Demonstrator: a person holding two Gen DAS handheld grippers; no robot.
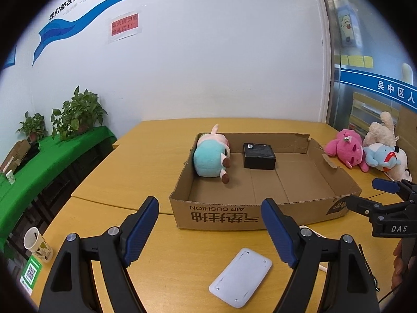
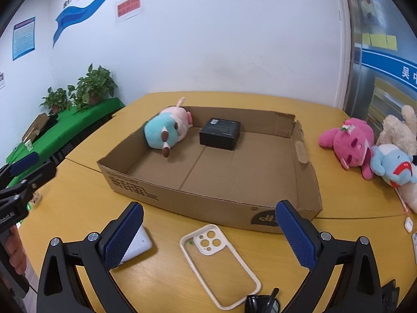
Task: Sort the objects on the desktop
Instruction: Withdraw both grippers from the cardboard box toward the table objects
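Observation:
A shallow cardboard box (image 1: 234, 214) (image 2: 182, 198) lies on the yellow table. Inside it are a teal-and-pink plush (image 1: 211, 156) (image 2: 166, 127) and a small black box (image 1: 259, 155) (image 2: 220, 133). My left gripper (image 1: 211, 232) is open above the table, just short of a flat white rectangular pad (image 1: 239, 276) (image 2: 138, 245). My right gripper (image 2: 211, 234) is open too. A clear phone case (image 2: 219, 260) with a cream rim lies flat on the table below it, untouched. Each gripper shows at the edge of the other's view: the right gripper (image 1: 365, 193) and the left gripper (image 2: 36, 167).
Right of the box lie a pink plush (image 1: 349, 148) (image 2: 349, 140), a blue plush (image 1: 383, 157) (image 2: 391, 164) and a cream plush (image 1: 383, 130) (image 2: 398, 127). Black sunglasses (image 2: 260, 304) lie at the near edge. A paper cup (image 1: 36, 244) stands left. A green-covered side table (image 1: 52, 156) holds plants.

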